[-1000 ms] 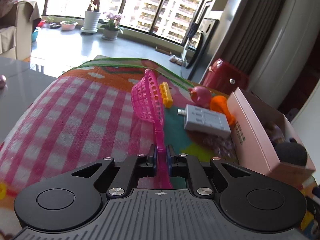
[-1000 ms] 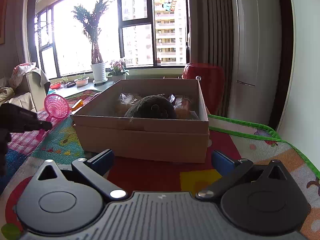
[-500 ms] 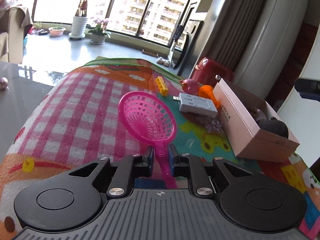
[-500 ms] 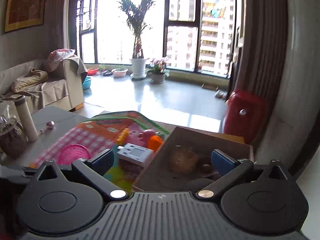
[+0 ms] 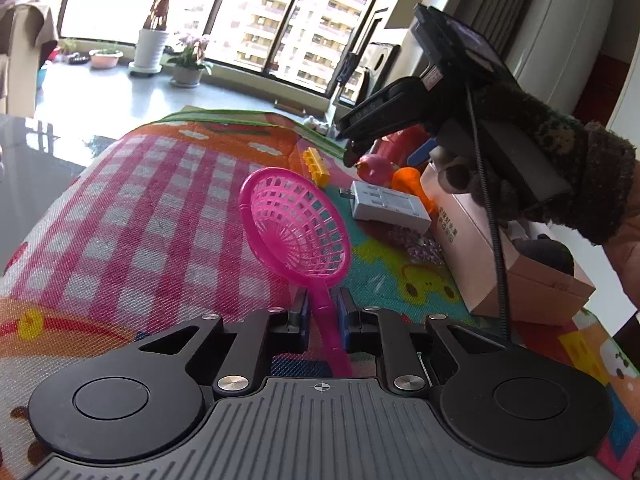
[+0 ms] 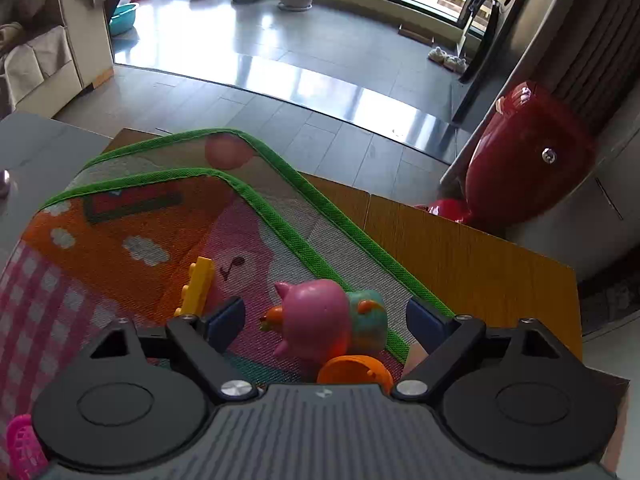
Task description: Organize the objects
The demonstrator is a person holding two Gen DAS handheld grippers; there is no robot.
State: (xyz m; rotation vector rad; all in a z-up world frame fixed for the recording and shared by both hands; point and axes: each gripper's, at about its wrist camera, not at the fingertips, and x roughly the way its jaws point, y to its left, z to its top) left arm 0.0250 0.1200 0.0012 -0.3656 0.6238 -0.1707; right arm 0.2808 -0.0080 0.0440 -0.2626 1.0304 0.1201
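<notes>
Currently I am holding left gripper [image 5: 323, 314] clamped on handle of pink strainer [image 5: 296, 224], basket pointing toward 12 o'clock above play mat [image 5: 132, 216]. I am keeping right gripper [image 6: 326, 316] spread wide, hovering over pink pig toy [image 6: 316, 318]; orange toy [image 6: 354, 369] lying at 6 o'clock of pig, yellow block [image 6: 197, 286] at 9 o'clock.

Your right gripper [image 6: 326, 316] has its fingers spread with room on both sides of the pink pig toy [image 6: 316, 320]; the yellow block [image 6: 196, 286] stands just outside the left finger and the orange toy [image 6: 354, 368] crowds underneath. Past the pink net [image 5: 296, 226], the checked mat [image 5: 140, 208] lies open leftward, while the grey device [image 5: 388, 208] and cardboard box [image 5: 500, 256] block the right.
</notes>
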